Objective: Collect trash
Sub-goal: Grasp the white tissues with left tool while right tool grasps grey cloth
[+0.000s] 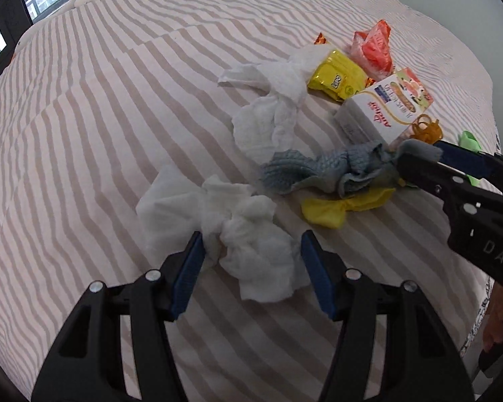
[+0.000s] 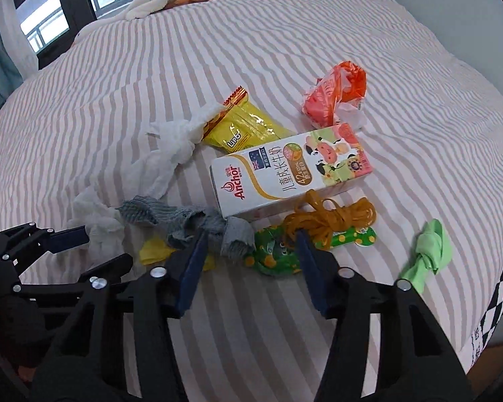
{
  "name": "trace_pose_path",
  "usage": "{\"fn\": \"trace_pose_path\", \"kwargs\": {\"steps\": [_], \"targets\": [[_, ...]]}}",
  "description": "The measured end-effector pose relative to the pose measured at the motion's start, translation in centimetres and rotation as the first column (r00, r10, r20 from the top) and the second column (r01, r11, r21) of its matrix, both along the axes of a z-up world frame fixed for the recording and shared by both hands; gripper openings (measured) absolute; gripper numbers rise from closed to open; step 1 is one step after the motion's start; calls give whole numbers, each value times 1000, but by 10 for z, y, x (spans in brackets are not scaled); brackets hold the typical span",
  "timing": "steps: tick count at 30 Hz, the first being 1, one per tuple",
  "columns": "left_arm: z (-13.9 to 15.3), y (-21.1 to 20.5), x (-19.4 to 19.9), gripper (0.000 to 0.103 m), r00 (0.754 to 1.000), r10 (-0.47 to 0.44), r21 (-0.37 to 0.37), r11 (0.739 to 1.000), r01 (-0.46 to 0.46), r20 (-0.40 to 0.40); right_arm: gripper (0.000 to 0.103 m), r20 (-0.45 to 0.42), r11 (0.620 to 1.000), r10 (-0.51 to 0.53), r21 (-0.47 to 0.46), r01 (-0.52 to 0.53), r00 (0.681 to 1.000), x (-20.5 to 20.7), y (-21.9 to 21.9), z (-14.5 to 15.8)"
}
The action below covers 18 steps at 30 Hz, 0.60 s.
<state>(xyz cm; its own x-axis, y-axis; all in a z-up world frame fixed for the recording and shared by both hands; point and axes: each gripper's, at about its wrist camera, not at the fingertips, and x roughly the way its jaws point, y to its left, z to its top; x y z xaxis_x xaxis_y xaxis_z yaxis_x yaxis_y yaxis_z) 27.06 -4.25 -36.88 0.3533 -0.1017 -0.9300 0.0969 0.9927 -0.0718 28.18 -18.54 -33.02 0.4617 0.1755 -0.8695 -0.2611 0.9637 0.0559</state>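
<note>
White crumpled tissue (image 1: 248, 244) lies on the pink-striped bedspread (image 1: 100, 134) between the wide-open fingers of the left gripper (image 1: 251, 268), ungripped. Right of it, a grey knitted rag (image 2: 191, 222) sits between the parted fingers of the right gripper (image 2: 249, 263), not clamped. Beyond lie a white Anchor milk carton (image 2: 285, 174), orange rubber bands (image 2: 328, 219) and green knotted scrap (image 2: 426, 251).

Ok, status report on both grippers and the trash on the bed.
Left gripper open around white tissue wad. Right gripper open at grey cloth. Milk carton, wrappers unpicked on bed.
</note>
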Motion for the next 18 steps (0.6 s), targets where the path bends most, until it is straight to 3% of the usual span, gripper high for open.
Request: {"fn": "trace_pose_path", "kwargs": {"steps": [2, 3, 10, 18], "targets": [[-6, 3, 3, 37, 1000, 7, 15, 1000, -7, -3, 9, -26, 999, 19, 26, -19, 999, 3, 1, -6], [-5, 4, 3, 29, 1000, 5, 10, 1000, -5, 2, 5, -29, 999, 27, 44, -26, 999, 1, 1, -5], [39, 7, -17, 25, 999, -13, -14, 1000, 14, 49, 3, 64, 996, 19, 88, -25, 998, -30, -20, 41], [115, -52, -74, 25, 980, -154, -72, 984, 164, 128, 3, 142, 992, -86, 100, 72, 986, -113, -106, 116]]}}
